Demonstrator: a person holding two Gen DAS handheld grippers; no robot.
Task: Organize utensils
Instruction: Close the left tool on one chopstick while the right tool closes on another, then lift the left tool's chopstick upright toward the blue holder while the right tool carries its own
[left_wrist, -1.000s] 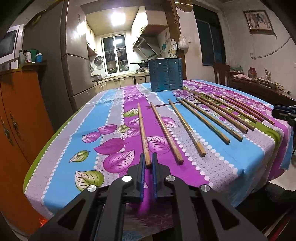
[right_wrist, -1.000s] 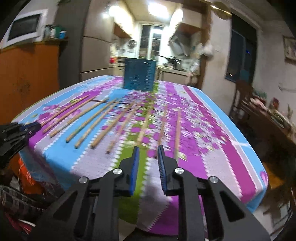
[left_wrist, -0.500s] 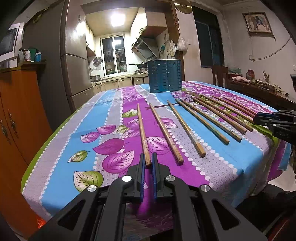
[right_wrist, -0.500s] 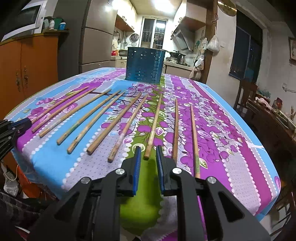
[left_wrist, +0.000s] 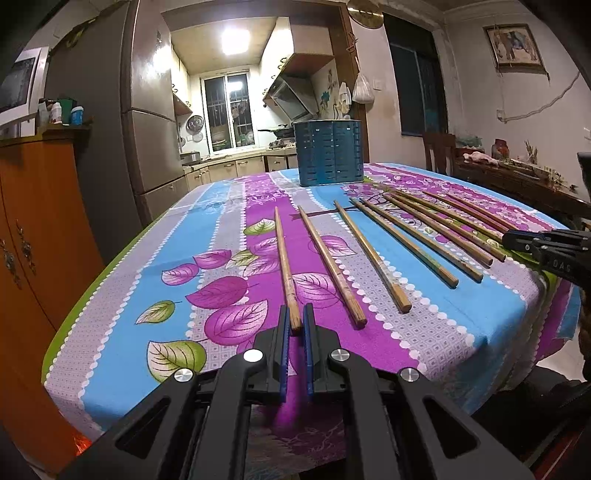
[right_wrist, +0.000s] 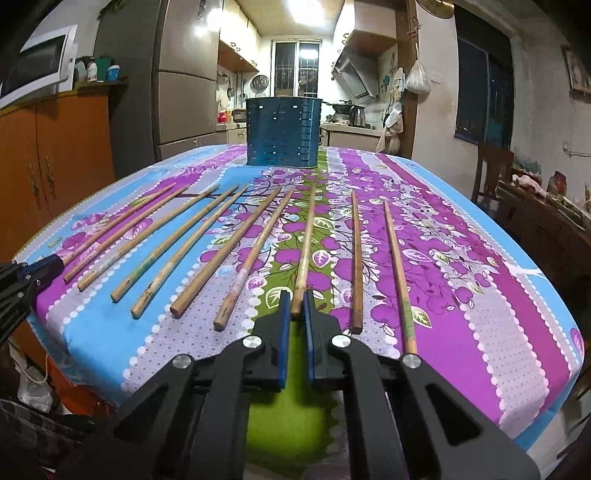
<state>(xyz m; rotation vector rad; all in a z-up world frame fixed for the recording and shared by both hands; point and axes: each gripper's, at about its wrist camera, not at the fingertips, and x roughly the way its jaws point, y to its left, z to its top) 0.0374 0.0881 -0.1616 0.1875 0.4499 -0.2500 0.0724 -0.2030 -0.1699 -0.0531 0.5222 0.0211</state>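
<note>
The near end of a long brown wooden chopstick (left_wrist: 285, 269) is framed by the narrowly parted left gripper (left_wrist: 294, 325); another wooden chopstick (right_wrist: 304, 251) by the narrow right gripper (right_wrist: 294, 306).

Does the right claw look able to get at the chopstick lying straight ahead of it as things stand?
Probably yes. The right claw is open a little, and the near end of the chopstick sits between its fingertips on the tablecloth. The neighbouring chopsticks lie apart on either side, so nothing blocks it.

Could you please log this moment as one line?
left claw: astride leftmost chopstick | right claw: astride chopstick | holder: upright
</note>
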